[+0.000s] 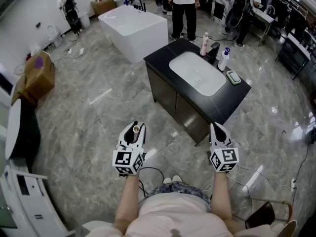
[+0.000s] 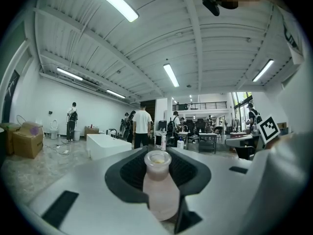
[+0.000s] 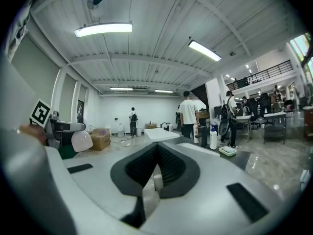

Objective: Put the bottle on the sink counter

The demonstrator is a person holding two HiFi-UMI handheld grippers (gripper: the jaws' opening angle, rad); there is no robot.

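Note:
My left gripper (image 1: 134,130) (image 2: 159,177) is shut on a small frosted pale-pink bottle (image 2: 159,187) that stands upright between the jaws, its open round mouth (image 1: 136,129) pointing up. My right gripper (image 1: 217,129) (image 3: 156,156) is shut with nothing in it. Both are held low in front of the person's body, over the marble floor. The sink counter (image 1: 232,100) is a black cabinet with a white basin (image 1: 196,73), ahead and slightly right of both grippers, a good way off.
On the counter's far edge stand a pink bottle (image 1: 204,43), a black faucet (image 1: 213,51), a blue-capped bottle (image 1: 224,59) and a soap dish (image 1: 233,77). A white bathtub (image 1: 133,28) is beyond it, a cardboard box (image 1: 39,75) at the left. People (image 1: 183,9) stand behind the counter.

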